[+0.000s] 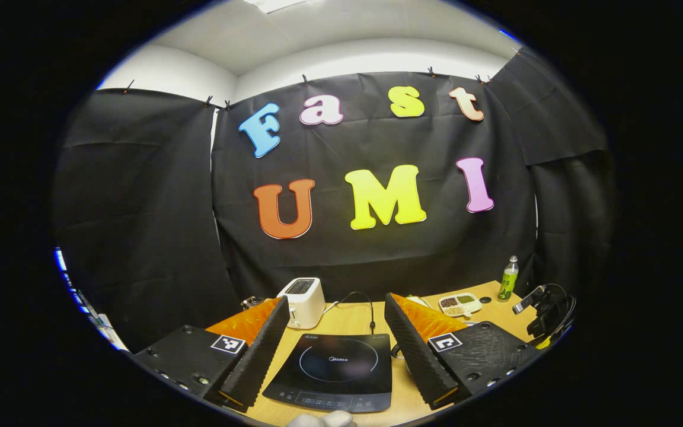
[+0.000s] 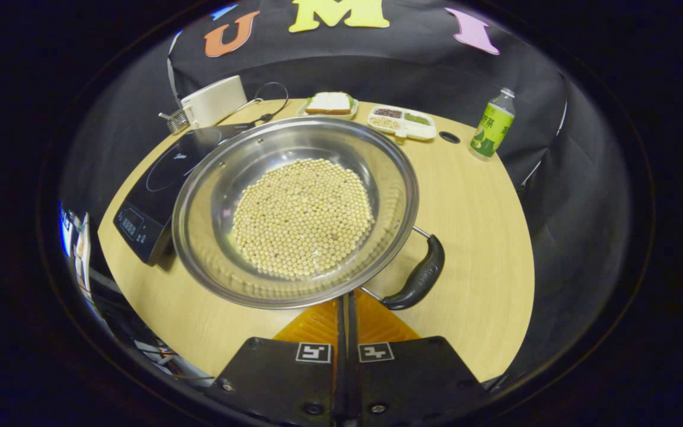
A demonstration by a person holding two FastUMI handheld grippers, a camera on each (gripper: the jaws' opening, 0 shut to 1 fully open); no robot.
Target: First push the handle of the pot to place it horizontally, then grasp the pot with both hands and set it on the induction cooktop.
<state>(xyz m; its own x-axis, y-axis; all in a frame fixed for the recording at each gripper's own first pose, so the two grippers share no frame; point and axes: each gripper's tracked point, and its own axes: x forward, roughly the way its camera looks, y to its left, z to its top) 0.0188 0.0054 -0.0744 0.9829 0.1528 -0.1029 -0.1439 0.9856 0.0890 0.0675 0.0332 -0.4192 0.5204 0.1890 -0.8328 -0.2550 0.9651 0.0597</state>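
The pot [image 2: 294, 207], a wide shallow steel pan, sits on the worktop [image 2: 484, 237] just beside the induction cooktop [image 2: 152, 196], its rim overlapping the cooktop's near edge. It holds a loose heap of pale beans [image 2: 303, 216], so I'd judge it heavy, slick-walled and apt to spill if tilted; the dark handle [image 2: 421, 276] looks the safest hold. The right tool [image 2: 346, 308] has its fingers closed together on nothing, tips at the pot's rim. The left tool [image 1: 337, 332] hovers spread wide above the cooktop.
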